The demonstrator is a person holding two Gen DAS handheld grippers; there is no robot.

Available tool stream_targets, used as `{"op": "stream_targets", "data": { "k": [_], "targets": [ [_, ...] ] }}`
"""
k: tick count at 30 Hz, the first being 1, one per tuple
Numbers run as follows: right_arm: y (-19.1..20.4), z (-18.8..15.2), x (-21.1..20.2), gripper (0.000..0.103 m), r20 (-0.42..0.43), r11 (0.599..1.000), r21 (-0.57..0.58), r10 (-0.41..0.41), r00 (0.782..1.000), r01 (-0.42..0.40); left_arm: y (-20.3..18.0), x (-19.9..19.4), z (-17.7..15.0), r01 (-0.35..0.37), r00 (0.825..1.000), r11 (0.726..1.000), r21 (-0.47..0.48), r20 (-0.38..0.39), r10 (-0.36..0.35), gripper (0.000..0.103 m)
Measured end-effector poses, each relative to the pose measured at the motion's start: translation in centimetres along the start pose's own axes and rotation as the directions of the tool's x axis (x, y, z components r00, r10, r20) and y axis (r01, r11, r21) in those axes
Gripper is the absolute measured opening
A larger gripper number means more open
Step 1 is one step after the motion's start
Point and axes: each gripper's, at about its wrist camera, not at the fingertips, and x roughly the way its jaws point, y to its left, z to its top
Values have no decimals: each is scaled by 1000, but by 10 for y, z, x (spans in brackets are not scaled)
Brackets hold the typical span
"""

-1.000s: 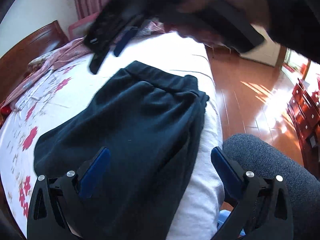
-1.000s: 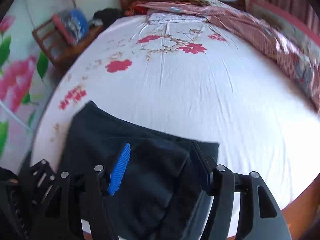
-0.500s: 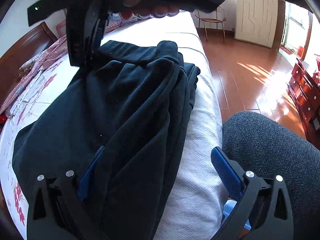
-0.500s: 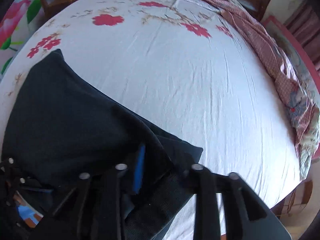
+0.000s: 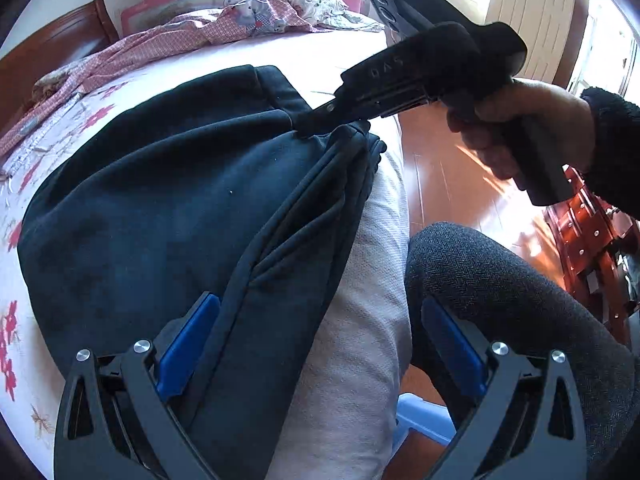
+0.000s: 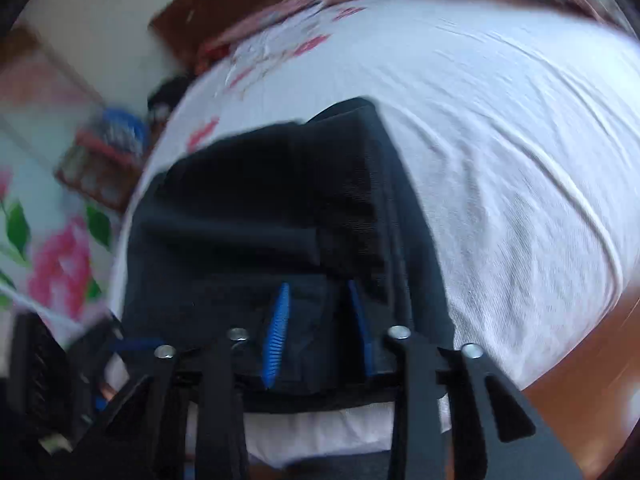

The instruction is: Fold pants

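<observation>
Pants (image 5: 168, 200) lie bunched on the bed (image 5: 360, 240), along its near edge, centre of the left view. Right gripper (image 5: 304, 130), at 1 o'clock in that view: jaws have just been closing, now nearly together, pinching a fold of the pants' far edge. Right view is blurred; blue pads (image 6: 278, 336) flank dark cloth. Left gripper (image 5: 316, 344), at 6 o'clock: jaws spread wide, gripping nothing; its left pad (image 5: 184, 344) rests against the pants.
</observation>
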Motion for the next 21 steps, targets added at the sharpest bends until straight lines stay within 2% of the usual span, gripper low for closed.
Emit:
{"op": "stream_targets", "data": {
  "k": [1,2,3,4,5,6,8,10,11,13,15,16,17,18,20,21],
  "targets": [
    [9,3,-7,8,8,998,-38,-39,999,40,0,-5,1,-1,1000,1000,-8,3,1,101],
    [15,7,-17,11,19,998,-50,-37,999,37,0,-12,1,-6,1000,1000,-21,9,6,101],
    [18,13,-28,25,43,999,-37,-12,999,14,3,-26,2,1,1000,999,-39,28,0,101],
    [19,18,-38,48,77,1000,-21,5,997,-4,8,-42,0,5,998,998,-63,61,-1,101],
    [20,23,-47,60,113,1000,-14,0,994,1,17,-58,-5,-3,995,995,-99,97,12,101],
    [21,28,-50,78,129,1000,-29,-6,992,10,31,-70,-9,-19,992,988,-151,118,37,101],
    [18,35,-42,81,115,996,-72,-37,993,45,65,-84,-19,-45,990,955,-292,117,82,101],
    [4,39,-26,82,66,997,-67,-36,997,40,109,-92,-33,-47,986,881,-470,119,116,101],
    [-7,39,-20,82,52,998,-49,-23,998,25,129,-94,-40,-14,987,836,-549,127,101,101],
    [-22,39,-5,82,4,999,-7,42,999,-42,167,-91,-57,172,975,709,-684,222,-22,101],
    [-31,37,4,82,-13,997,34,70,997,-70,193,-83,-71,283,953,566,-774,296,-71,101],
    [-35,37,9,82,-34,993,52,105,994,-103,201,-78,-76,328,939,522,-787,330,-93,101],
    [-40,36,15,82,-49,993,71,102,994,-98,205,-72,-79,341,936,487,-804,339,-95,101],
    [-44,35,19,82,-49,987,96,135,990,-130,210,-67,-83,351,933,448,-822,346,-96,101],
    [-53,30,31,82,-83,951,180,269,959,-251,204,-53,-86,430,902,392,-813,407,-145,101],
    [-56,26,36,82,-97,941,208,293,951,-268,203,-44,-85,446,895,354,-822,416,-162,101]
  ]
}}
